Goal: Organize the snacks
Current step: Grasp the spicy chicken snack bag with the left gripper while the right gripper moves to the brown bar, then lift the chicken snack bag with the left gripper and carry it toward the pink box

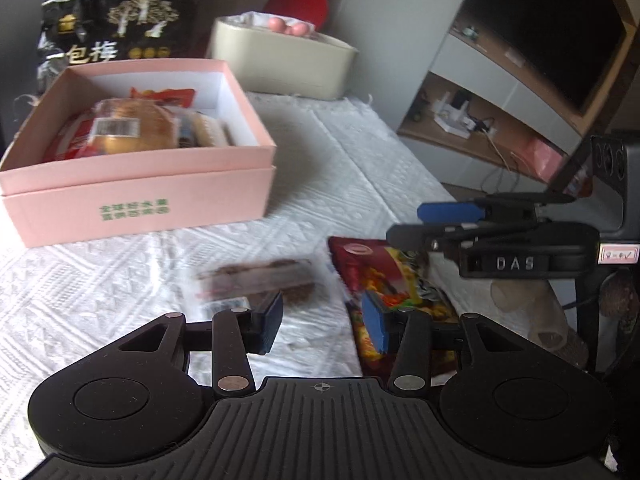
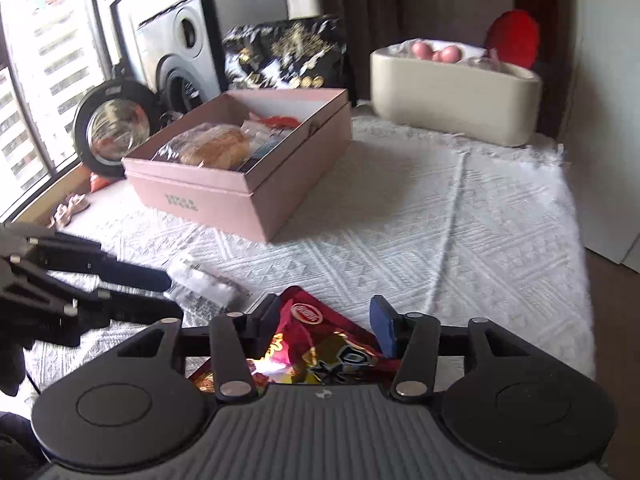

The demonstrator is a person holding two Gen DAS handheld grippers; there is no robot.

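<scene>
A pink box (image 1: 136, 196) holds several wrapped snacks, a bread bun (image 1: 136, 128) among them; it also shows in the right wrist view (image 2: 240, 196). A brown bar in clear wrap (image 1: 260, 280) lies on the white cloth just ahead of my open left gripper (image 1: 326, 326). A red and yellow snack bag (image 1: 384, 280) lies to its right. My right gripper (image 2: 326, 324) is open, its fingers straddling the bag's top (image 2: 316, 340). It also shows from the side in the left wrist view (image 1: 416, 224), above the bag. The left gripper (image 2: 172, 296) shows at the right wrist view's left edge.
A beige tub (image 1: 280, 60) with pink balls and a black snack bag (image 1: 116, 24) stand behind the box. A round mirror (image 2: 116, 128) and a speaker (image 2: 180, 48) stand by the window. The white cloth (image 2: 440, 208) covers the table; its right edge drops off.
</scene>
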